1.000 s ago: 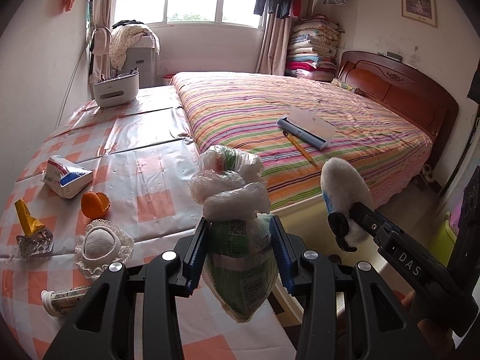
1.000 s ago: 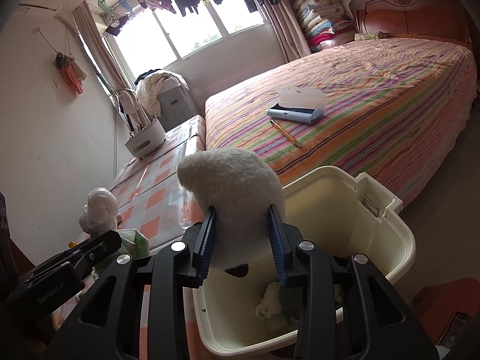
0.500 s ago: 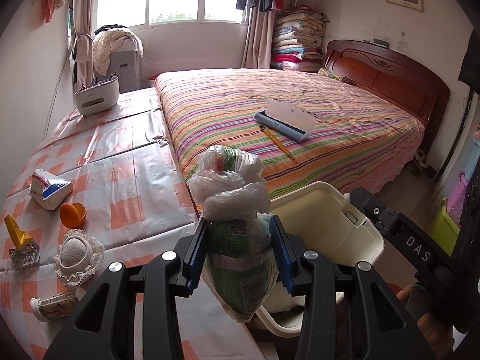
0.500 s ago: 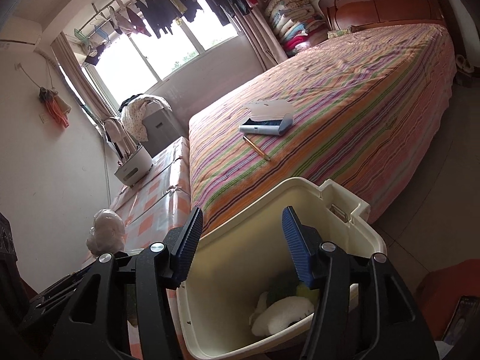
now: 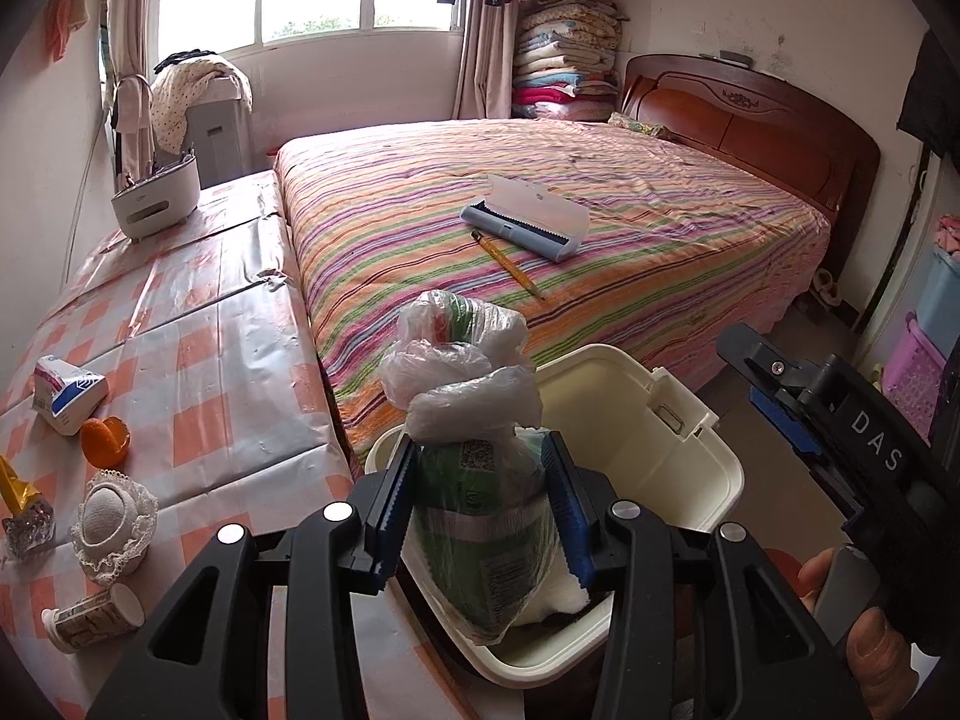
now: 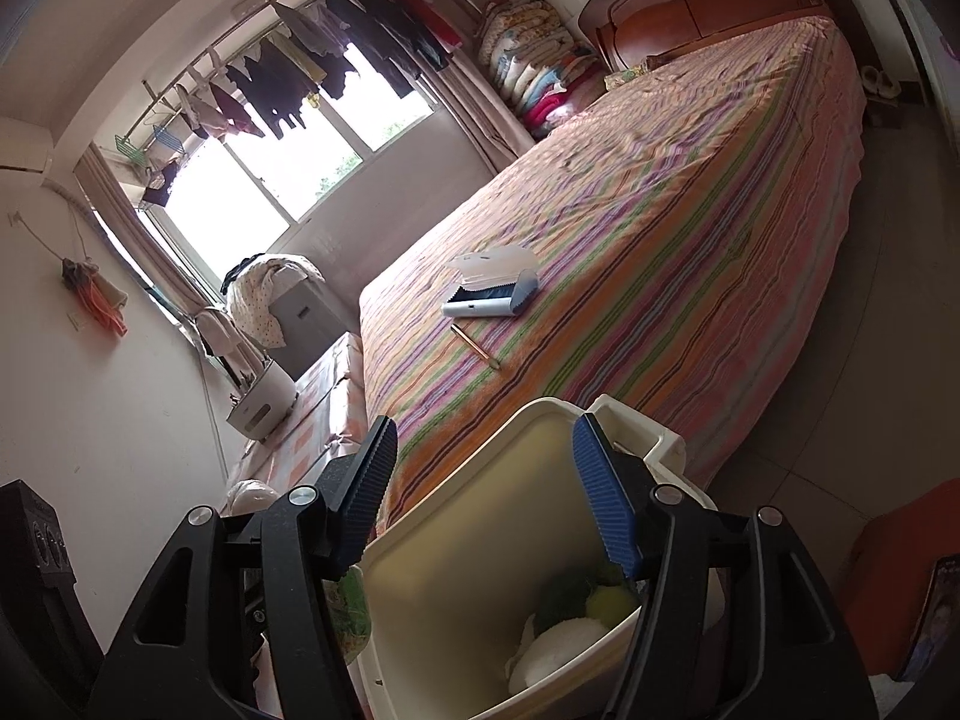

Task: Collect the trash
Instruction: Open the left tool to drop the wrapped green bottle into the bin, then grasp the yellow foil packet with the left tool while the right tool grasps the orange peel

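Observation:
My left gripper (image 5: 480,510) is shut on a knotted clear plastic bag with green packaging (image 5: 480,480) and holds it over the near rim of the cream trash bin (image 5: 690,450). My right gripper (image 6: 486,486) is open and empty above the same bin (image 6: 468,570). Inside the bin lie a white fluffy piece (image 6: 558,648) and green-yellow scraps (image 6: 594,600). The right gripper also shows at the right of the left wrist view (image 5: 780,414). On the checked table (image 5: 210,360) lie a tissue pack (image 5: 66,390), an orange peel (image 5: 105,438), a lace-edged pad (image 5: 111,519), a paper cup (image 5: 90,621) and a gold-foil wrapper (image 5: 21,510).
A striped bed (image 5: 570,228) stands behind the bin with an open blue-white case (image 5: 528,222) and a pencil (image 5: 507,261) on it. A white holder (image 5: 156,195) sits at the table's far end. Plastic baskets (image 5: 924,360) stand at the right.
My right gripper opened and dropped the white fluffy piece into the bin, then tilted and drew back. My left gripper carried the bag rightward, from over the table to over the bin's rim.

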Available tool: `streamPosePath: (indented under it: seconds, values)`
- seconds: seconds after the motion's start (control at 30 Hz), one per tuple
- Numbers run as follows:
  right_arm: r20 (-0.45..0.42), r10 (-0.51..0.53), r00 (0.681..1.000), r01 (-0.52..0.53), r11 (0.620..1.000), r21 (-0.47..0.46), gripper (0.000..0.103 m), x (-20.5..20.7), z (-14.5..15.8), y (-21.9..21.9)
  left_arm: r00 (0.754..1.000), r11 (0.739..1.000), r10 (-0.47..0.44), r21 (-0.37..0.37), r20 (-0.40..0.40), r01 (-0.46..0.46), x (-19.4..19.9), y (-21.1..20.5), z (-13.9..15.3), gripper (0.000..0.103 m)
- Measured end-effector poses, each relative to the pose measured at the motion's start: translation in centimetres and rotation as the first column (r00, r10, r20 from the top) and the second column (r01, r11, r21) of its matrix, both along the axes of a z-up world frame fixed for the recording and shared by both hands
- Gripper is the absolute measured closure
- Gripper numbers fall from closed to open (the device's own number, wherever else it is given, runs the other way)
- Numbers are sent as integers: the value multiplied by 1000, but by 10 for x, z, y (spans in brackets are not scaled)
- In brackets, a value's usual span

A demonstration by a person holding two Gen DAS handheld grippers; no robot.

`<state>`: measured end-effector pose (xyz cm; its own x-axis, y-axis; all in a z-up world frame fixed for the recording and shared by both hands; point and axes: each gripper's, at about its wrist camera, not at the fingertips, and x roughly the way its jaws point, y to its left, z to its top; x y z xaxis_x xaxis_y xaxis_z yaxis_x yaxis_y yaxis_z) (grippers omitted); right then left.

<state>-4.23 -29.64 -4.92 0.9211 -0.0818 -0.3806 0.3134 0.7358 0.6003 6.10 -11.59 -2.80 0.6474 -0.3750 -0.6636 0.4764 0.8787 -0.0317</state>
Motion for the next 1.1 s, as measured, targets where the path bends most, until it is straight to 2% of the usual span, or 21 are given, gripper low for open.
streamPosePath:
  seconds: [0.13, 0.2, 0.3, 0.7, 1.1]
  values:
    - [5, -10, 1000, 10, 1000, 10, 41, -2, -1, -2, 1000, 1000, -17, 13, -12, 17, 0, -8, -2, 58]
    - [6, -15, 1000, 15, 1000, 13, 38, -3, -1, -3, 1000, 1000, -13, 11, -12, 13, 0, -10, -2, 43]
    - [6, -20, 1000, 20, 1000, 13, 37, -3, -1, -3, 1000, 1000, 1, -5, 14, 0, -2, -7, 3, 32]
    - [-15, 25, 1000, -25, 999, -21, 34, 9, 0, 15, 995, 995, 97, -15, 28, -97, 4, 46, 12, 30]
    - [-68, 112, 991, -120, 987, -112, 34, 31, 1, 68, 974, 973, 227, -44, 25, -226, 14, 129, 12, 30]
